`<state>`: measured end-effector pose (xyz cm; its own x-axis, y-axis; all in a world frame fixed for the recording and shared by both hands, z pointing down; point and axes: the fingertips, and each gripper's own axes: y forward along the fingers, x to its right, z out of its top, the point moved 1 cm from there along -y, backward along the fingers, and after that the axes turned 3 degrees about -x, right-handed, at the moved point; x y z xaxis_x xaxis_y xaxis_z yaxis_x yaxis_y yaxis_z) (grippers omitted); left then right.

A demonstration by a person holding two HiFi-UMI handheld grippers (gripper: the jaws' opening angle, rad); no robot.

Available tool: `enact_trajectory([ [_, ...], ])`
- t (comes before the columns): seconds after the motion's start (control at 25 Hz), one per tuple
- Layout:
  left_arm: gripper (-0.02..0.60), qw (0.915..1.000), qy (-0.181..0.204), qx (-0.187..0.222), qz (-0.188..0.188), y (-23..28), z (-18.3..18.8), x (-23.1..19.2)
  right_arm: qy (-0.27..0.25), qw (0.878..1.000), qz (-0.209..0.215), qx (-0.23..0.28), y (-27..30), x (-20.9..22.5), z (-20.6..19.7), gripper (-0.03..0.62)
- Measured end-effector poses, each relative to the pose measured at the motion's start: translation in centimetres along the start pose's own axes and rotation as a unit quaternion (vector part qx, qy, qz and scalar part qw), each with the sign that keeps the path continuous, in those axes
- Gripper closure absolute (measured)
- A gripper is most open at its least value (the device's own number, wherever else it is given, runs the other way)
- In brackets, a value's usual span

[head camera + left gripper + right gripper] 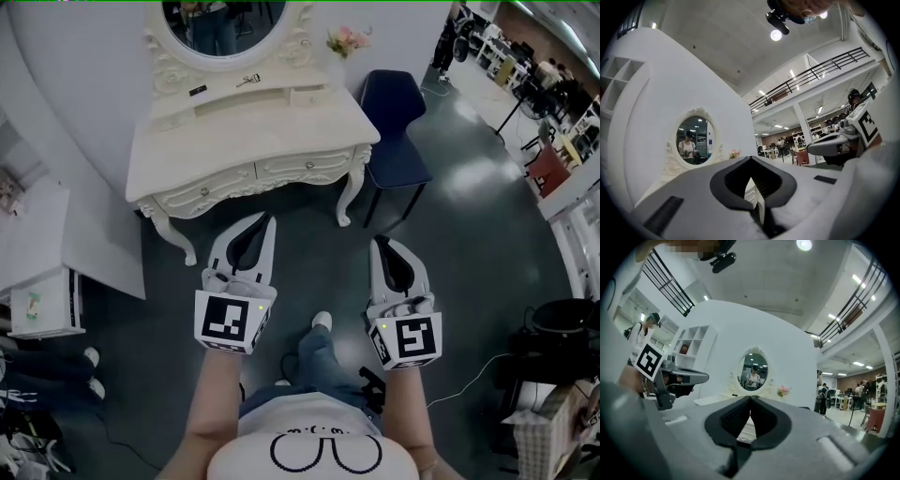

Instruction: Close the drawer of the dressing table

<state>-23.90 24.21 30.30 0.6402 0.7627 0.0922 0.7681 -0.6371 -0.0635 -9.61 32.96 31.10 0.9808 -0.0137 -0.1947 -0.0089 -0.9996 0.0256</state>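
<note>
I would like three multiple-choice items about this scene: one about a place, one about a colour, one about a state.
1. Where does the chair stand?
A. beside the dressing table's right end
B. on top of it
C. under it

2. What colour is the dressing table?
A. black
B. white
C. red

3. How do the left gripper's jaws stand?
A. wide open
B. half open
C. shut, empty

Answers:
1 A: the head view shows it next to the right legs.
2 B: top, drawers and legs are all white.
3 C: in the left gripper view the tips meet with nothing between.
</note>
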Motion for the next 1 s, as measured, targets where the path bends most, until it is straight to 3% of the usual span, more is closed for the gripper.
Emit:
enact_trajectory([
  [0.52,0.584,0.9995,-0.024,-0.012,0.018,20.9,-1.7,-2.3,-0.001,1.0,0.021,-0.002,15.7,14.5,-1.8,0.594],
  [0.76,0.584,0.9985,-0.043,-0.024,0.023,26.6,-3.5,-2.8,-0.004,0.999,0.039,-0.01,19.8,17.6,-3.1,0.594],
  [1.0,0.584,0.9986,-0.037,-0.03,0.021,32.0,-4.3,-3.6,0.002,0.999,0.045,-0.017,23.5,20.4,-4.4,0.594],
])
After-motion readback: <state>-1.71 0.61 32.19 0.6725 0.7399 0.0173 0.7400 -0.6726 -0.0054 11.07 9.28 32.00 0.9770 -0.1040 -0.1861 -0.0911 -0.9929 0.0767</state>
